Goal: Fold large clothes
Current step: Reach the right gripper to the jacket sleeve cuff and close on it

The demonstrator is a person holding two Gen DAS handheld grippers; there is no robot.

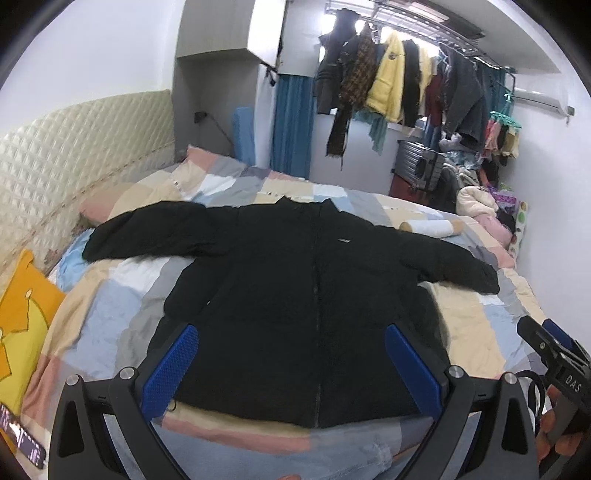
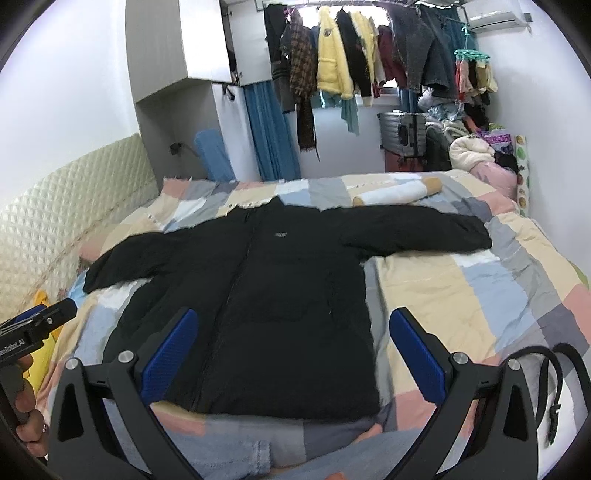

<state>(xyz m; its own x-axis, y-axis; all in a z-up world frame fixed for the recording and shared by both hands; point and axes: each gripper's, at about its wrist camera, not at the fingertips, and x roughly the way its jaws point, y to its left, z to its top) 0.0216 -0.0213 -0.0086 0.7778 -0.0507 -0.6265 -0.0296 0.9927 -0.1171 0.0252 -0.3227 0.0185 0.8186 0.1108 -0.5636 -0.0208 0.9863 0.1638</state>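
Flat, black jacket (image 1: 295, 295), collar away.

This is a lived-in bedroom in a home. A bed (image 2: 461, 291) with a patchwork quilt in pastel squares fills the floor space, backed by a padded, quilted cream headboard (image 1: 74, 147). Jackets and sweaters hang crowded on a rail (image 2: 354, 62) in front of what seems to be a window, beside a blue curtain (image 2: 269, 136). A grey suitcase (image 2: 402, 133) stands below, next to heaped bedding and clothing (image 2: 476, 151). An air conditioner (image 2: 495, 18) sits high on the wall, and a wall cupboard (image 1: 229, 33) hangs above the bed.
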